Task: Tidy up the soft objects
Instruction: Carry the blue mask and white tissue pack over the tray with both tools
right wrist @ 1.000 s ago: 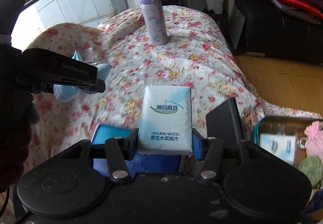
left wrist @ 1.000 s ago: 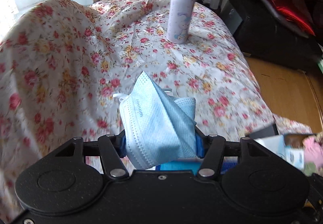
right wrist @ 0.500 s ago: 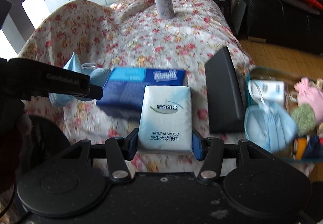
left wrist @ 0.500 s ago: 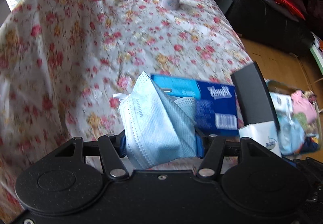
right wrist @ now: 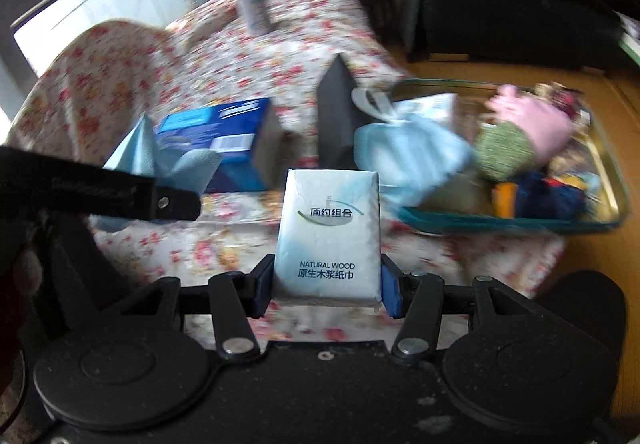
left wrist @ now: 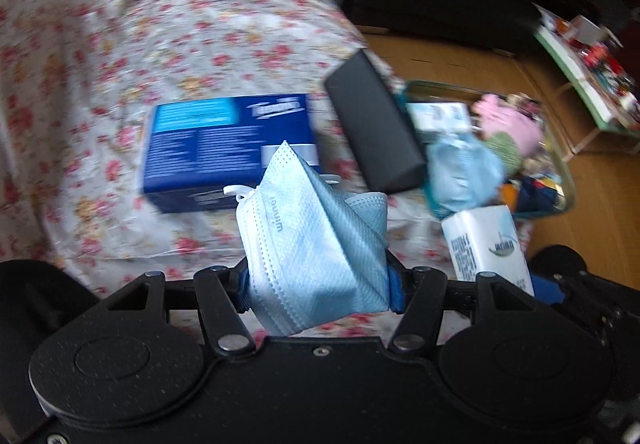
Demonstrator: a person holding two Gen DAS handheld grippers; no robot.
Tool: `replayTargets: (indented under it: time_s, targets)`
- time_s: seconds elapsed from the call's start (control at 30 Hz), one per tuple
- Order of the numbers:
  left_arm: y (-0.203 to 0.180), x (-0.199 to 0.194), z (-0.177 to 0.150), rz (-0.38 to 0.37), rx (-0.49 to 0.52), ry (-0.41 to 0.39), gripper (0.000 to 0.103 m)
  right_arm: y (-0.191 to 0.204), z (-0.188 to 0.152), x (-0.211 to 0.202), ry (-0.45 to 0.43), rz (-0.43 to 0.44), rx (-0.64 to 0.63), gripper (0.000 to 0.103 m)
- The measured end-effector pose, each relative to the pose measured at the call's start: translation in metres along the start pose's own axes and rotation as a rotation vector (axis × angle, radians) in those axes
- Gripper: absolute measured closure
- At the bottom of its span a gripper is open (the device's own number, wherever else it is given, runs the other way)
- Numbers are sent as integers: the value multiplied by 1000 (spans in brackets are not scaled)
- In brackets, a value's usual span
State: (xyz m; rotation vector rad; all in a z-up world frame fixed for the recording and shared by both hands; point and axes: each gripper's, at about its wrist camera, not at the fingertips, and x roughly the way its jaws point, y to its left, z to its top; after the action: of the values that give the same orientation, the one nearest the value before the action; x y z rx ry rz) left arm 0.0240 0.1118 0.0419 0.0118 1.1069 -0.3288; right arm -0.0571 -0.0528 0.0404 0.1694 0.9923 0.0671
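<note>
While both claws hang over the flowery cloth (left wrist: 80, 92), each one pinches something soft. Nearest in the left wrist view, the left claw (left wrist: 316, 284) squeezes a folded blue face mask (left wrist: 316, 240) between its blue pads, and the mask sticks up out of the jaws. Nearest in the right wrist view, the right claw (right wrist: 326, 290) squeezes a white pack of tissues (right wrist: 328, 232) the same way, standing upright.

Just past the mask lies a dark blue box (left wrist: 228, 148) on the cloth. To its right a black case (left wrist: 372, 128) leans at a tilt.

Farther right sits a clear tray (right wrist: 520, 224) with a teal rim, at the edge of the cloth. Soft things fill it: another blue mask (right wrist: 412, 156) hangs over its left end, then a green knitted thing (right wrist: 504, 152), a pink glove (right wrist: 540, 120) and some dark blue cloth (right wrist: 548, 200). It is all blurry.

Far back on the cloth stands a purple bottle (right wrist: 250, 0). Beyond that, dark furniture (right wrist: 512, 28) lines the wooden floor (left wrist: 460, 56).
</note>
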Motion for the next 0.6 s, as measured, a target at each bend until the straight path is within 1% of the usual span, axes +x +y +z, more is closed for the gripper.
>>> replayTargets:
  time_s: [0.13, 0.27, 0.33, 0.5, 0.6]
  targets:
    - [-27, -1, 9, -25, 71, -13, 47, -34, 1, -10, -21, -65, 69, 51]
    - [-53, -2, 27, -68, 128, -32, 47, -68, 10, -17, -59, -140, 115, 51]
    - [-66, 0, 38, -78, 155, -39, 47, -85, 16, -18, -75, -179, 137, 51]
    - [-96, 14, 60, -94, 218, -47, 47, -126, 31, -18, -93, -262, 177, 51]
    - [-112, 27, 74, -114, 232, -29, 47, -149, 40, -16, -96, -294, 198, 51]
